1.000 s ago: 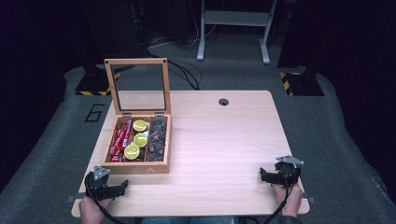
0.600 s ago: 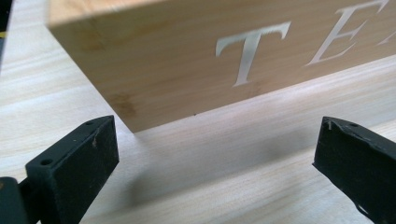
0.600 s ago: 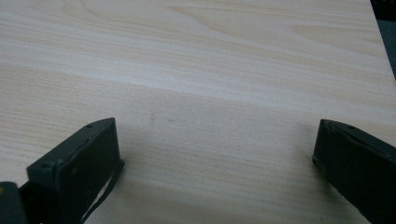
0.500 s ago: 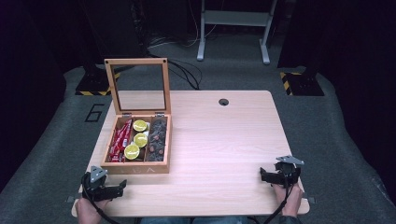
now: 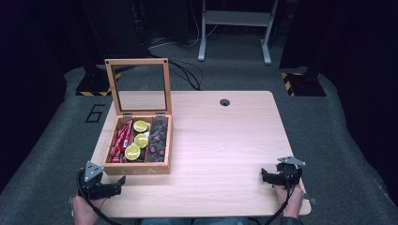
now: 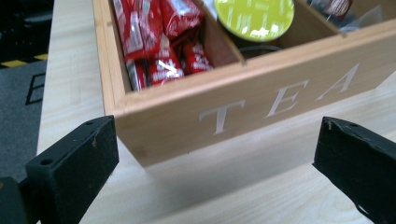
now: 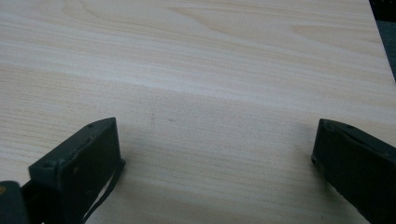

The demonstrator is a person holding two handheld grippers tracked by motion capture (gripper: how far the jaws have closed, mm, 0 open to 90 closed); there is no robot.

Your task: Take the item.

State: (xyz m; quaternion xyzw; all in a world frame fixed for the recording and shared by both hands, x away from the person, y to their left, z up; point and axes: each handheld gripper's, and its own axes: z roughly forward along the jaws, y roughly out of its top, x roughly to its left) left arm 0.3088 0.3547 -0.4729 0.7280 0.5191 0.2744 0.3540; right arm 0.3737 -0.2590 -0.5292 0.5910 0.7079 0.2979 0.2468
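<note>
- Dark floor and black stands ring your pale wooden surface (image 5: 225, 140), which has a small round hole (image 5: 225, 102) near its far edge at about 12 o'clock.
- Your wooden tea box (image 5: 140, 145) sits toward 9 o'clock on the surface, with its glass lid (image 5: 137, 86) standing upright at the back. The word TEA on the front wall (image 6: 275, 100) faces you.
- Your left tool (image 5: 105, 186) rests at about 7 o'clock, just beside the box's near left corner, with its jaws spread wide and nothing between them. In the left gripper view that corner sits between the jaws but farther off.
- Your right tool (image 5: 274, 176) lies at about 5 o'clock, well apart from the box, jaws likewise spread wide over bare wood (image 7: 210, 93).
- Judging from where things lie, the step in hand is an approach to the box with the left tool. Come in level and keep the jaws clear of the front wall, so the box does not slide away.
- If you mean to shut the lid, reach for its top rail rather than the glass, and steady the box with the other tool.
- Count: one box with three compartments.
- The left compartment holds several red packets (image 6: 159, 42), too overlapped to count.
- The middle compartment holds three round pods with lime-green tops (image 5: 140, 139).
- The right compartment holds dark pods (image 5: 157, 140), too small and dim to count.
</note>
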